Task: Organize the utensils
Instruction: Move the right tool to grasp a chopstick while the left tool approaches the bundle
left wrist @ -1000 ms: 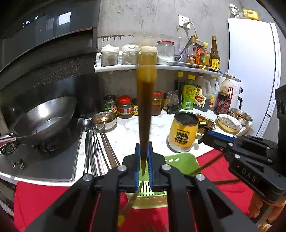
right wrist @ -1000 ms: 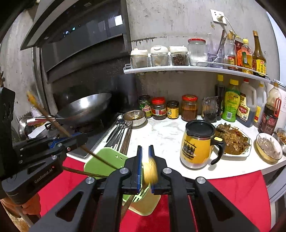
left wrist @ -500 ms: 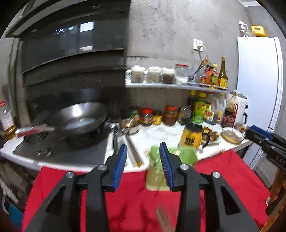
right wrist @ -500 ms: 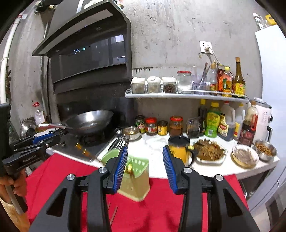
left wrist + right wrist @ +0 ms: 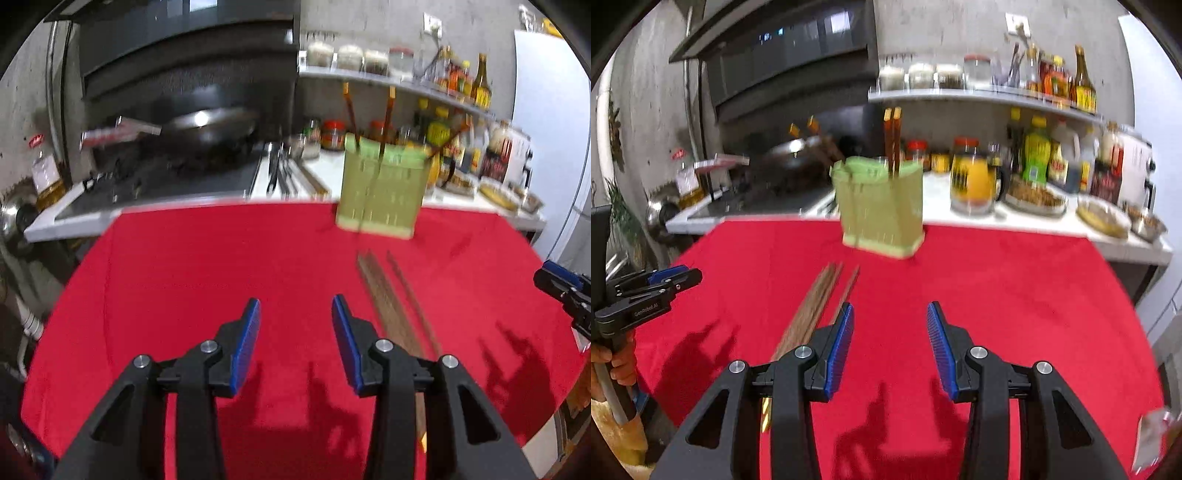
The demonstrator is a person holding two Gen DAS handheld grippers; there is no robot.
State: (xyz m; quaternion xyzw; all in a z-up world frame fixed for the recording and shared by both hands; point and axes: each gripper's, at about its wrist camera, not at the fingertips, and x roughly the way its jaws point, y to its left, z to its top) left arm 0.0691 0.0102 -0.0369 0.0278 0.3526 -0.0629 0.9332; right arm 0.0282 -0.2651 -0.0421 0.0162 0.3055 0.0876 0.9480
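A pale green utensil holder (image 5: 382, 192) stands at the far edge of the red cloth (image 5: 221, 277), with brown chopsticks (image 5: 386, 122) upright in it; it also shows in the right wrist view (image 5: 882, 206). Several loose chopsticks (image 5: 388, 302) lie on the cloth in front of it, also in the right wrist view (image 5: 812, 310). My left gripper (image 5: 295, 339) is open and empty, low over the cloth, left of the loose chopsticks. My right gripper (image 5: 890, 347) is open and empty, just right of them. Both views are blurred.
Behind the cloth runs a white counter (image 5: 1052, 221) with a yellow mug (image 5: 975, 184), food dishes, jars and bottles. A wok (image 5: 207, 129) sits on the stove at left. Spoons and chopsticks (image 5: 284, 173) lie on the counter. A shelf (image 5: 979, 96) holds jars.
Both grippers let go of their chopsticks into the holder, opened, and pulled back and down over the cloth. The holder is now far ahead and the loose chopsticks have come into view.
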